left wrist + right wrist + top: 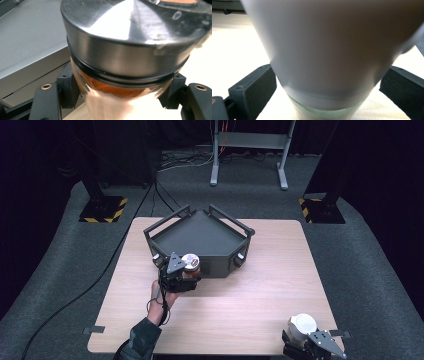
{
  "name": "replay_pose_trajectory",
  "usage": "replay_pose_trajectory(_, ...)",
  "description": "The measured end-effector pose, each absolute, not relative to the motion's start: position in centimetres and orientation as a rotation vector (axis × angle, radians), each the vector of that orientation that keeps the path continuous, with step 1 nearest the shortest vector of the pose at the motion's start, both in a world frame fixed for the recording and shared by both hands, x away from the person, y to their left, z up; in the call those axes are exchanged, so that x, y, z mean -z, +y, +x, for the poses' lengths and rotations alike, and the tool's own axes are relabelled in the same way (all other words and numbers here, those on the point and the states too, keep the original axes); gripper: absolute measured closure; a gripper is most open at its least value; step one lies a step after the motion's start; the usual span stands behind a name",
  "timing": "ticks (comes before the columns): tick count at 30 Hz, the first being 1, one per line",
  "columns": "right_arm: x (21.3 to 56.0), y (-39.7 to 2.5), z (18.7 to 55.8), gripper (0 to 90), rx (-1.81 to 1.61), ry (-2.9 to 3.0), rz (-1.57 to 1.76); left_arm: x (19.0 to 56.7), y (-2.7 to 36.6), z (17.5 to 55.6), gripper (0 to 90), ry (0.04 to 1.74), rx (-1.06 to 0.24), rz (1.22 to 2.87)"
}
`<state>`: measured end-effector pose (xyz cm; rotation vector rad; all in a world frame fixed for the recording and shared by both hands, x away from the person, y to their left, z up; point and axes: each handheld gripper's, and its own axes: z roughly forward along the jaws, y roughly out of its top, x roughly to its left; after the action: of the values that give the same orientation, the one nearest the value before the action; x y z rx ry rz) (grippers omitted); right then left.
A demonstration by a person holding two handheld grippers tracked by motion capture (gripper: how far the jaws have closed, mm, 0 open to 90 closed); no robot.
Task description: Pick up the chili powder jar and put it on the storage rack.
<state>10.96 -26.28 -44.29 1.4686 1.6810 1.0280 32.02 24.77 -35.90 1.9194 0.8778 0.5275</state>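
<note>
On the left of the high view, a hand [159, 295] in a dark sleeve holds the left gripper [181, 276] over the wooden desk [260, 285], just in front of the near wall of the dark grey tray [200, 237]. This gripper is clamped on a glass jar with a metal lid [190, 262]; in the left gripper view the two black jaws press against the jar's glass on either side, below the shiny silver lid [125, 32], and orange-brown contents show through the glass. The grey tray wall sits close behind the jar at the left of that view. The jar stands upright, right beside the tray's front edge and outside it. Far to the right, at the near edge of the desk, the right gripper [305, 340] grips a white-lidded jar [302, 325]; in the right gripper view its jaws sit against both sides of the greenish glass below the white lid [332, 45]. The two jars are well apart.
</note>
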Motion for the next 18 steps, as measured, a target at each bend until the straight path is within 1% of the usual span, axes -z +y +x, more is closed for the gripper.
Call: replay_pose_trajectory(18,44.3,-26.3,11.0,0.0,-1.027,1.681,1.471,34.8,24.7,32.5,31.7,0.856,-0.533,1.922)
